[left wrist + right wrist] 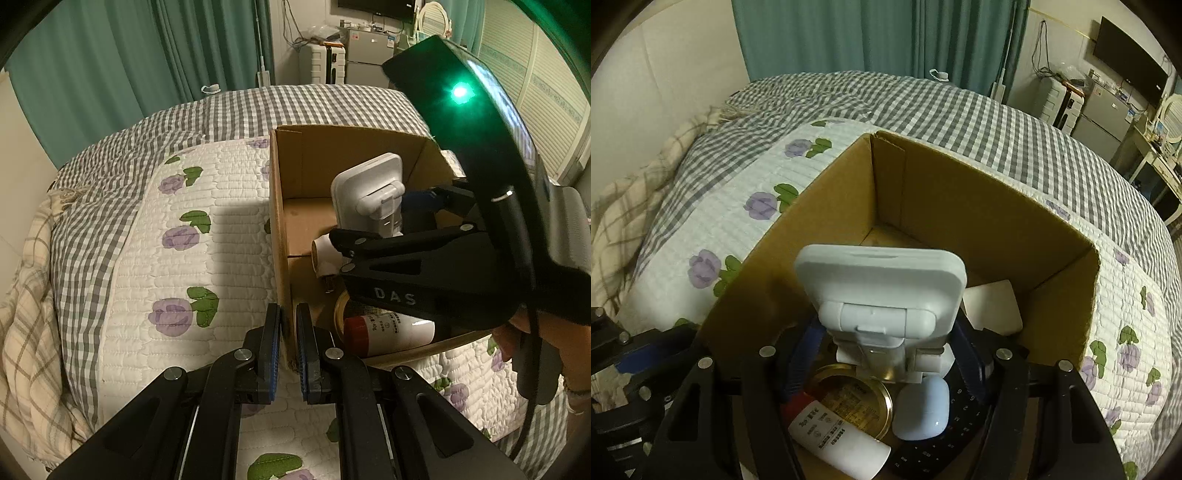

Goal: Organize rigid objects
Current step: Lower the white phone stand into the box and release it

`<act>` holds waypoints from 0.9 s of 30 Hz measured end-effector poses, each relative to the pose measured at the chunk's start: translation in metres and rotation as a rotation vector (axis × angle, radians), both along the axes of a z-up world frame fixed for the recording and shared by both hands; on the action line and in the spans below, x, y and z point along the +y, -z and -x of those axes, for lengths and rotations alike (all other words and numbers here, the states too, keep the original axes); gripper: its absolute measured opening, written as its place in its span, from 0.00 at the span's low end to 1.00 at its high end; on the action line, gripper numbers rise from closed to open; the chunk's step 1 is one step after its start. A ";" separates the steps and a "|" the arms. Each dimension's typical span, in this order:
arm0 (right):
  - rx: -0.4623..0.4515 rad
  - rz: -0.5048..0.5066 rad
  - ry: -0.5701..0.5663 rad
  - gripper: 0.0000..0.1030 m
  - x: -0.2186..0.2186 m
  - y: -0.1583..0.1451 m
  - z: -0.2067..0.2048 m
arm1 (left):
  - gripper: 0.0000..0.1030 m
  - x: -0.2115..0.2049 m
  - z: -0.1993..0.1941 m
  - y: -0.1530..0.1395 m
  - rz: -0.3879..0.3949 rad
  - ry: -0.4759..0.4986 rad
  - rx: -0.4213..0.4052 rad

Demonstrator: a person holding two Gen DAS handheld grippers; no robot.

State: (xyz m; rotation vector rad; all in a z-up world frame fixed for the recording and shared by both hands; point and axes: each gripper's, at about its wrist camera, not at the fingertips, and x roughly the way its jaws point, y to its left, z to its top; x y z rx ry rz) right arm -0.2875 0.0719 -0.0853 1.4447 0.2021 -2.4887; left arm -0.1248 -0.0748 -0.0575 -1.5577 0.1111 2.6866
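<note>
L gripper [287, 354] clamped on brown cardboard box [277, 206] wall. R gripper [886, 354] holds white plastic folding stand [882, 295] by its base, over box. Looks light, stiff, slick; hinge prob weak.

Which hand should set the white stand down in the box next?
The right. Its gripper already holds the white stand over the open cardboard box, above the bottle and tin. The left gripper is shut on the box wall, steadying it.
</note>
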 end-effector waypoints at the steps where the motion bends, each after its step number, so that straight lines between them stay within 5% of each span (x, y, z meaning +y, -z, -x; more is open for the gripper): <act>1: -0.002 -0.002 -0.001 0.64 -0.001 0.000 0.001 | 0.07 0.000 0.000 0.000 -0.001 0.000 0.000; 27: 0.043 -0.041 0.065 0.64 0.035 -0.012 -0.031 | 0.07 -0.003 0.002 0.002 0.001 -0.022 -0.004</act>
